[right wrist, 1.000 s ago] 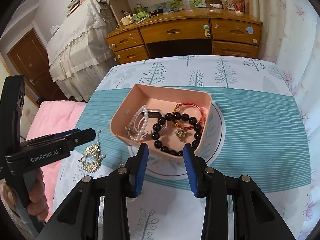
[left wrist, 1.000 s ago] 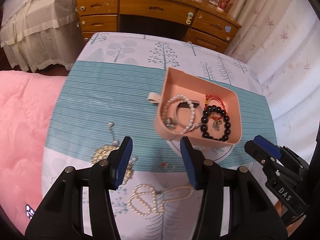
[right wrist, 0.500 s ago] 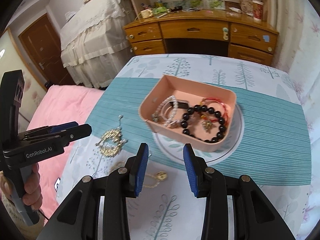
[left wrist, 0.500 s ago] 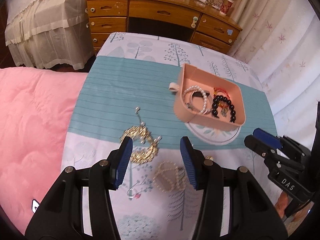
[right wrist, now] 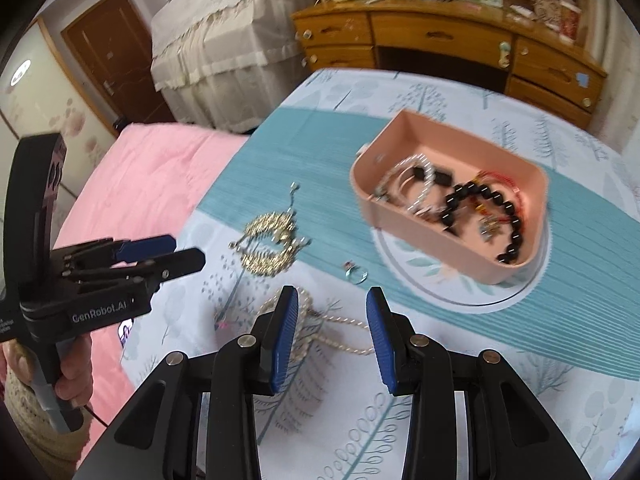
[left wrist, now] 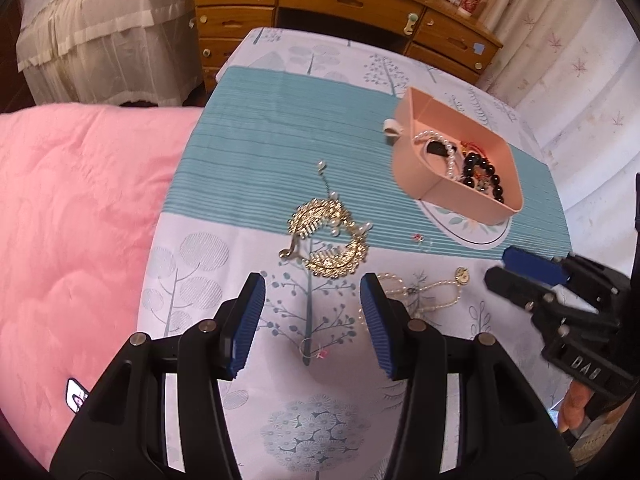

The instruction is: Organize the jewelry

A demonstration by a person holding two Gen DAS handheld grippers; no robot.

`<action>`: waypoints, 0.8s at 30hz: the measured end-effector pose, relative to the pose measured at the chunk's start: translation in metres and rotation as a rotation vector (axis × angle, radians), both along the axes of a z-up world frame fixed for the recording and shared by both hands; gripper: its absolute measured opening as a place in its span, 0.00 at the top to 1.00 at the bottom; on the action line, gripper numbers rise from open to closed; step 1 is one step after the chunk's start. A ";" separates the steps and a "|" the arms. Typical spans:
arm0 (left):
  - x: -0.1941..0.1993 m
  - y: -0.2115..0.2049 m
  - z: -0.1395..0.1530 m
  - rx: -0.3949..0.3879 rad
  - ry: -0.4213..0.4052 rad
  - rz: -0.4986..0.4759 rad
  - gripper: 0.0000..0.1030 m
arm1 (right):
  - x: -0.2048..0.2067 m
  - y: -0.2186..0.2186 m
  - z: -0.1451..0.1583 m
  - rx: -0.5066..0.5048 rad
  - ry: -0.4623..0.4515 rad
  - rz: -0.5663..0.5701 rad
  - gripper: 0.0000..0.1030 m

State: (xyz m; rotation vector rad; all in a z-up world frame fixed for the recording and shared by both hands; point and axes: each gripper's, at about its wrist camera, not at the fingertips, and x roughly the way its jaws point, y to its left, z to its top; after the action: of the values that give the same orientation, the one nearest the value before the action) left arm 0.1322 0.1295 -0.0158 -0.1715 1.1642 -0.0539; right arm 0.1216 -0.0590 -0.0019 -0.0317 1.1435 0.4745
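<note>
On the tree-print cloth covering the worktop (left wrist: 248,364), several pieces remain outside the pink tray (left wrist: 416,184): a gold comb-like ornament with a chain (left wrist: 328,240), a pearl necklace with a gold pendant (left wrist: 432,288), a small ring with a red stone (right wrist: 354,272) and a thin ring with a pink charm (left wrist: 310,350). The tray, resting on a white plate (right wrist: 460,292), holds a pearl bracelet (right wrist: 412,188), a black bead bracelet (right wrist: 480,212) and a red cord bracelet (right wrist: 500,180).

Left gripper (left wrist: 312,320): fingers apart, nothing between them, above the cloth near the thin ring. Right gripper (right wrist: 332,324): fingers apart and empty, poised over the pearl necklace, not touching it.

Assessment: the step in hand is selection of the next loose piece, with the tray partly filled. The next move calls for lowering one gripper until its fingers straddle a strand, closing on it, then carrying it to the tray. Risk: loose strands may trail or snag
</note>
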 end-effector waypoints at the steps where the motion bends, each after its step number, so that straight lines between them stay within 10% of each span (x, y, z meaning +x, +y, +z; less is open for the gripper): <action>1: 0.002 0.002 -0.002 -0.004 0.007 0.005 0.55 | 0.002 0.005 -0.006 -0.002 0.020 0.013 0.64; 11: 0.016 0.017 -0.020 -0.040 0.047 0.046 0.55 | 0.024 0.040 -0.060 -0.002 0.196 0.084 0.64; 24: 0.032 0.031 -0.026 -0.052 0.057 0.060 0.55 | 0.035 0.069 -0.093 -0.120 0.193 0.232 0.66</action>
State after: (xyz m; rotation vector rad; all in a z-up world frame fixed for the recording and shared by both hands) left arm 0.1642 0.1604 -0.0418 -0.2558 1.2148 -0.0265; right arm 0.1568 0.0102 -0.0945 -0.2288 1.3642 0.6244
